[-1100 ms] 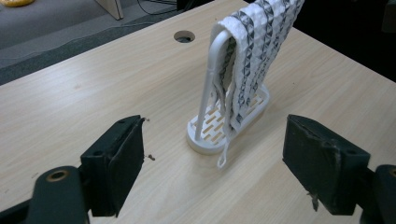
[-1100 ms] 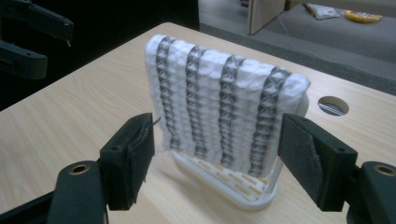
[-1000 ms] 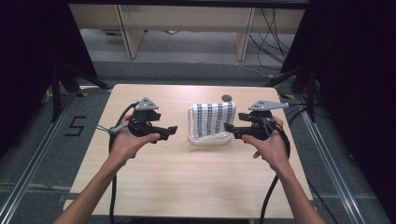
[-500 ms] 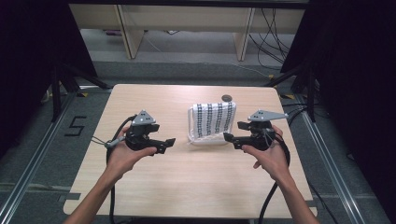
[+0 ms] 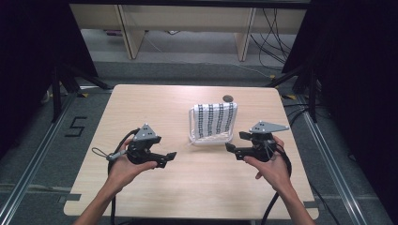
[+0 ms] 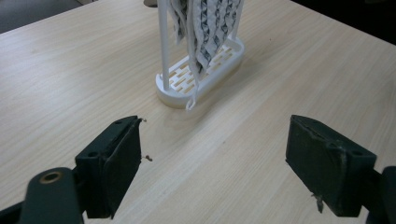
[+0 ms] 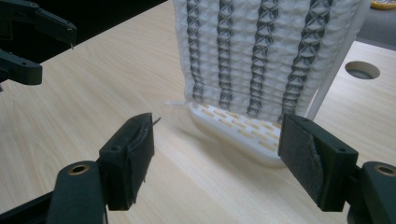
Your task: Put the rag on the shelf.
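A white towel with dark patterned stripes [image 5: 216,120] hangs over a small white rack [image 5: 210,139] at the table's middle right; the towel [image 7: 261,51] and rack base [image 7: 233,128] loom close in the right gripper view, and the rack [image 6: 198,77] stands farther off in the left gripper view. My left gripper [image 5: 170,158] is held above the table, left of and nearer than the rack, jaws wide open and empty [image 6: 212,163]. My right gripper [image 5: 231,149] hovers just right of the rack's near corner, also open and empty [image 7: 215,163].
The light wooden table [image 5: 155,105] has a round cable hole [image 5: 228,98] behind the rack. Cables trail from both grippers off the near edge. Dark floor, shelving legs and black curtains surround the table.
Both grippers have drawn back toward the near edge of the table, away from the rack. The towel and rack have not moved.
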Demonstrator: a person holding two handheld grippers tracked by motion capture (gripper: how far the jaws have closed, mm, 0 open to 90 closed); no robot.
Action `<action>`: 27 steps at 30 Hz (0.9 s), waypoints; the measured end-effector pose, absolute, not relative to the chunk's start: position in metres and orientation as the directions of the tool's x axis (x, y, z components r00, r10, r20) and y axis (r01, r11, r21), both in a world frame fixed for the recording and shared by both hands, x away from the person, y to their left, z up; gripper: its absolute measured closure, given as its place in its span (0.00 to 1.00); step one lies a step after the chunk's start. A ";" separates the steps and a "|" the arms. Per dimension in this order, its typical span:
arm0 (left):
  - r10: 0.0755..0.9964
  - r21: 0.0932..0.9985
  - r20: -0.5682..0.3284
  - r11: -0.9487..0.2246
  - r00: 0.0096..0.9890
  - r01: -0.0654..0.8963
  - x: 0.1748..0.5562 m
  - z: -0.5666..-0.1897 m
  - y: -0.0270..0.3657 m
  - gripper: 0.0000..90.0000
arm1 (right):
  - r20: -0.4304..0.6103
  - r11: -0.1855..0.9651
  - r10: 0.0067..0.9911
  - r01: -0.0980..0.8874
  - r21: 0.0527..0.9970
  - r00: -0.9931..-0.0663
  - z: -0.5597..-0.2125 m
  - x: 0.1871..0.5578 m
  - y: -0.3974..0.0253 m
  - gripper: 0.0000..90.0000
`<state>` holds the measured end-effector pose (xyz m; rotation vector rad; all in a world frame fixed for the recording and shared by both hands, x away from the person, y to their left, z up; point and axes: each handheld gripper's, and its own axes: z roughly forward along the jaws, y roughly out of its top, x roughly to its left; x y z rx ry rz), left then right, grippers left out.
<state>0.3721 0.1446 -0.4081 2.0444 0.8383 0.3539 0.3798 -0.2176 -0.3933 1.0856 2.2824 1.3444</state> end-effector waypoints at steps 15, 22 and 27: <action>0.665 0.804 -0.028 -0.429 0.746 0.412 0.354 -0.430 0.147 0.20 | 0.127 0.302 0.714 0.466 0.832 -0.689 -0.411 0.367 -0.218 0.31; 0.662 0.811 -0.038 -0.418 0.748 0.410 0.344 -0.440 0.150 0.20 | 0.131 0.305 0.711 0.471 0.828 -0.691 -0.422 0.356 -0.217 0.31; 0.654 0.811 -0.037 -0.422 0.756 0.405 0.338 -0.444 0.152 0.20 | 0.117 0.334 0.697 0.464 0.821 -0.708 -0.429 0.349 -0.213 0.31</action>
